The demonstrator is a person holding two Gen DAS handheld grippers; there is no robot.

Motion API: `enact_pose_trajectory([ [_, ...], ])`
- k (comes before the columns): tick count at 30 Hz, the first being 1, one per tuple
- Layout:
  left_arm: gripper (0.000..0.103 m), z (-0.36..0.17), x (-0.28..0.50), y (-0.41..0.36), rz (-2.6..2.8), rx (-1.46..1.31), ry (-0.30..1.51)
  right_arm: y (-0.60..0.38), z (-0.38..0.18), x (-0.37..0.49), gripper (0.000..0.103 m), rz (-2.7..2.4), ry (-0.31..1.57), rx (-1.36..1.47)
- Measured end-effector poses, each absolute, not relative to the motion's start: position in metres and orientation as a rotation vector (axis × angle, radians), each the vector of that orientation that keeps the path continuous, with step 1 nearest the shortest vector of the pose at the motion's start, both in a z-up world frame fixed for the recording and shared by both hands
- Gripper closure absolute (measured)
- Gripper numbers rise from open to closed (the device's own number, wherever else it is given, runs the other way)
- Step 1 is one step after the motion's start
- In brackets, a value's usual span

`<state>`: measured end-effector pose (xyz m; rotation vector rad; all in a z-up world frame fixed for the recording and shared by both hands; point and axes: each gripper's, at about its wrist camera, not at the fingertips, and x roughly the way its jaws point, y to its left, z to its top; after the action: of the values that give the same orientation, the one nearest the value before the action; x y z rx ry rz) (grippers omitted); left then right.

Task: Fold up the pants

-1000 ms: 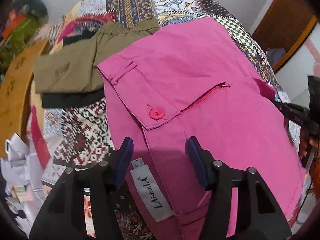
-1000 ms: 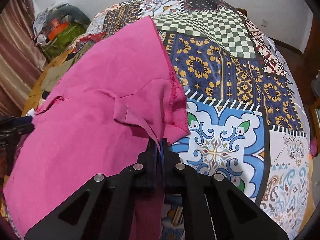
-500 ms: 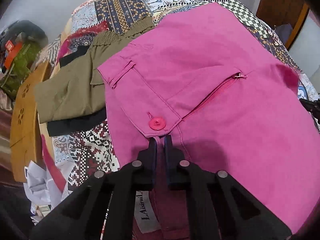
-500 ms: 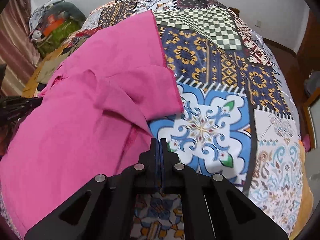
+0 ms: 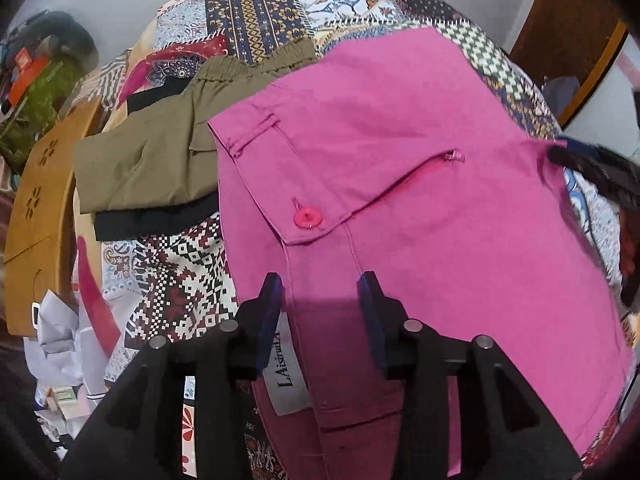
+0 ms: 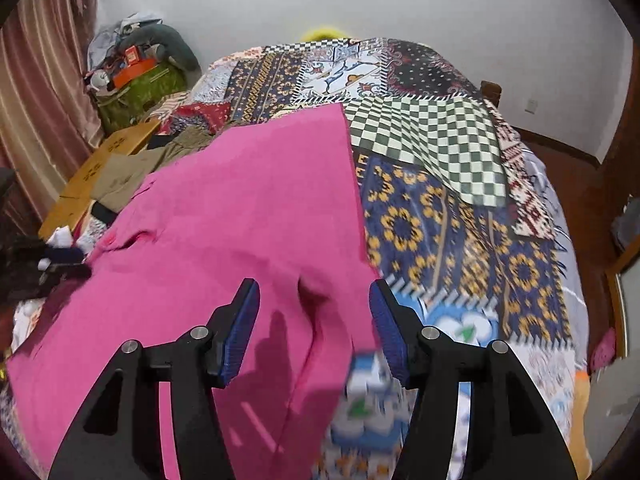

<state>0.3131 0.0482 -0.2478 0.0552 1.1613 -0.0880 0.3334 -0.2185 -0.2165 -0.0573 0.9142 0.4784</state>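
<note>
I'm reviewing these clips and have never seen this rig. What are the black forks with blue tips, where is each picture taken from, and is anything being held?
No robot here: a person holds a pair of hand tongs in each hand, with a camera on each looking along its two fingers. One picture is from the left tongs, the other from the right tongs.

On a bed with a patchwork cover lie pink pants, laid flat, with their button and label showing. Beside them lies olive clothing on something black.

Both tongs are opening at this moment. Pink cloth lies below and between the blue pads, but they do not press it, so nothing is held.
</note>
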Motion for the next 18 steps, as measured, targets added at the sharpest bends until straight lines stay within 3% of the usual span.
enact_pose_trajectory([
  [2, 0.055, -0.248, 0.311, 0.047, -0.079, 0.073, 1.147, -0.215, -0.226, 0.346, 0.066, 0.498, 0.94, -0.045],
  [3, 0.054, -0.248, 0.311, 0.048, -0.076, 0.081, 1.141, -0.213, -0.229, 0.348, 0.087, 0.511, 0.955, -0.04],
  [4, 0.052, -0.249, 0.31, 0.048, -0.075, 0.084, 1.135, -0.21, -0.231, 0.346, 0.098, 0.505, 0.971, -0.044],
  [8, 0.046, -0.251, 0.307, 0.053, -0.068, 0.078, 1.113, -0.206, -0.242, 0.344, 0.099, 0.465, 0.989, -0.076],
  [18, 0.045, -0.236, 0.302, 0.075, -0.005, 0.093, 1.091, -0.246, -0.247, 0.346, 0.101, 0.323, 1.044, 0.007],
])
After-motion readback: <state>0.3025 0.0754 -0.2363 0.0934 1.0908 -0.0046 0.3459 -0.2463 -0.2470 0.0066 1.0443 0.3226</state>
